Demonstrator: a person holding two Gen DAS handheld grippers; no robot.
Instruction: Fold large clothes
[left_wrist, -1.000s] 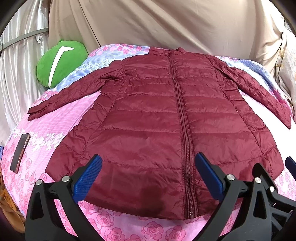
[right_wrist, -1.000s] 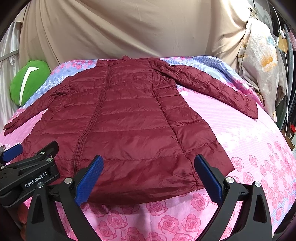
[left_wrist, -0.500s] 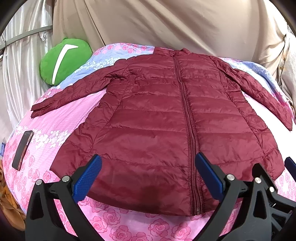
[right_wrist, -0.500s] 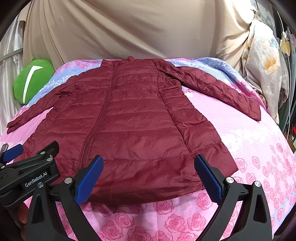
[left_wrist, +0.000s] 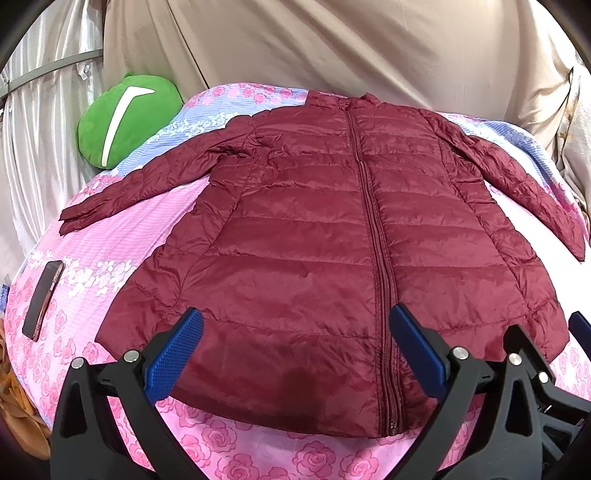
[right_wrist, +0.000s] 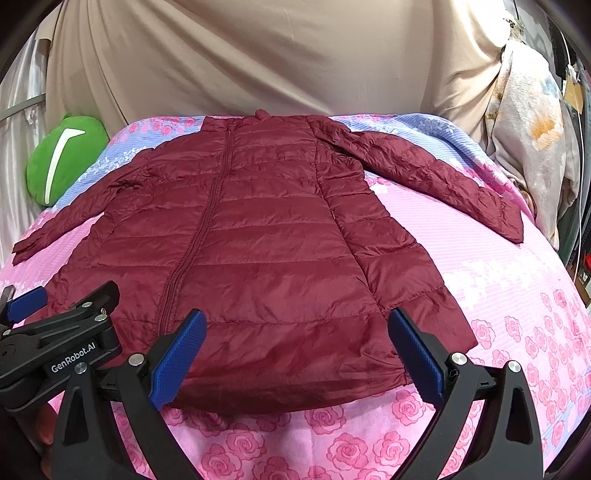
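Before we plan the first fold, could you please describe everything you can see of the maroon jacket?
The maroon jacket is a long quilted puffer of shiny, thin-looking fabric, with a stand collar and a front zipper closed from hem to neck. It lies flat, front up, on the floral bedsheet, collar at the far end, hem nearest the cameras, both sleeves spread outward. Only the sheet touches it; both claws hover open near the hem.

Jacket (left_wrist: 303, 258) lies flat on bed (left_wrist: 110, 236), front up, collar far, hem near, sleeves spread to both sides. Cushion (left_wrist: 125, 118) behind left sleeve. Phone (left_wrist: 42, 301) on bed, left of hem. Both tools hover before hem, left tool (left_wrist: 295, 354), right tool (right_wrist: 295, 354).
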